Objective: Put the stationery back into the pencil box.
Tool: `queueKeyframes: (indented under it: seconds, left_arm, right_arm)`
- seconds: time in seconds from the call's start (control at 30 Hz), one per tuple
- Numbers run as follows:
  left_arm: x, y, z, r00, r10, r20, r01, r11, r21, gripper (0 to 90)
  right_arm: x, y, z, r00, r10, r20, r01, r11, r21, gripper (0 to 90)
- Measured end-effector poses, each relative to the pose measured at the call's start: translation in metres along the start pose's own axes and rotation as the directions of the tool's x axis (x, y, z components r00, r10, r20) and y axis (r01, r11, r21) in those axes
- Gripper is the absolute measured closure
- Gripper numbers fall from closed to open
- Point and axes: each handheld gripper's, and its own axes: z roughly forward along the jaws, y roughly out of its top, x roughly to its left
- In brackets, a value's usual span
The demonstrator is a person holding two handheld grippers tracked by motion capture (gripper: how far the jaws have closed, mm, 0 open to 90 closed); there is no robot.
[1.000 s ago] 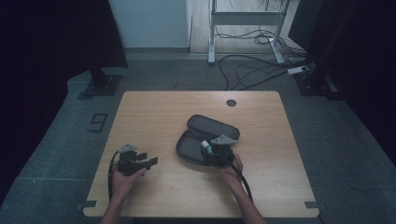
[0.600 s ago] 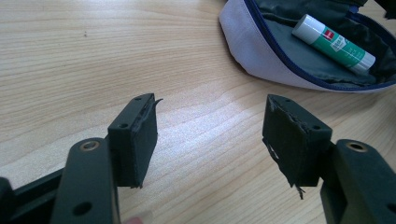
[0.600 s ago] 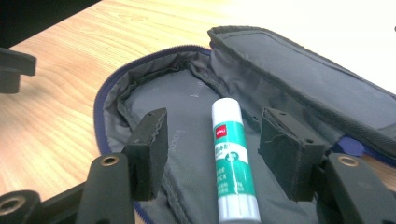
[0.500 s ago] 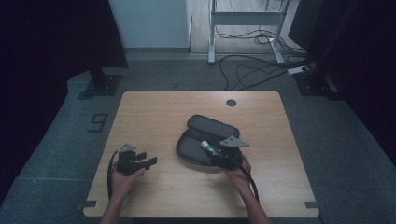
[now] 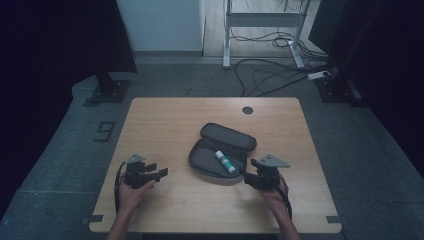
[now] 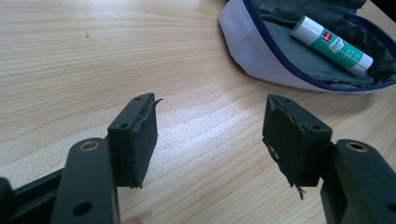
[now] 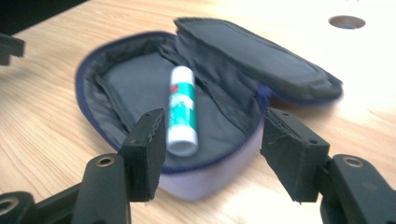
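**Glue stick lies in the open pencil case, both grippers apart from it**

High view: a wooden table (image 5: 165,125) carries an open grey pencil case (image 5: 220,150) near its middle, lid folded back. A white-and-green glue stick (image 5: 225,161) lies inside the near half. The left gripper (image 5: 161,173) rests on the table well to the left of the case, jaws spread. The right gripper (image 5: 246,178) sits just beside the case's near right edge, pointing at it.

Left gripper view: the two black jaws stand wide apart over bare wood, nothing between them. The case and the glue stick (image 6: 332,45) lie beyond, at upper right.

Right gripper view: the jaws have just been opening and stand spread, empty, short of the case's wall (image 7: 205,184). The glue stick (image 7: 182,109) lies in the lining ahead, untouched.
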Motion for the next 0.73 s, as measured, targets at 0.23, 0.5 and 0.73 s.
queueKeyframes:
  seconds: [0.23,0.5,0.73]
  left_arm:
    - [0.0,0.0,0.001,1.0,-0.001,0.0,0.001,1.0,0.006,35.7]
    - [-0.001,-0.001,0.004,1.0,0.004,-0.001,-0.004,0.9999,0.017,35.5]
    - [-0.001,-0.001,0.004,1.0,0.004,-0.001,-0.004,0.9998,0.018,35.4]
  right_arm:
    - [-0.018,-0.02,-0.008,0.999,0.025,0.037,-0.026,0.999,0.023,38.6]
    - [-0.023,-0.023,-0.007,0.9983,0.029,0.05,-0.031,0.999,0.029,37.8]
    - [-0.026,-0.024,-0.006,0.9977,0.028,0.062,-0.03,0.999,0.036,36.8]
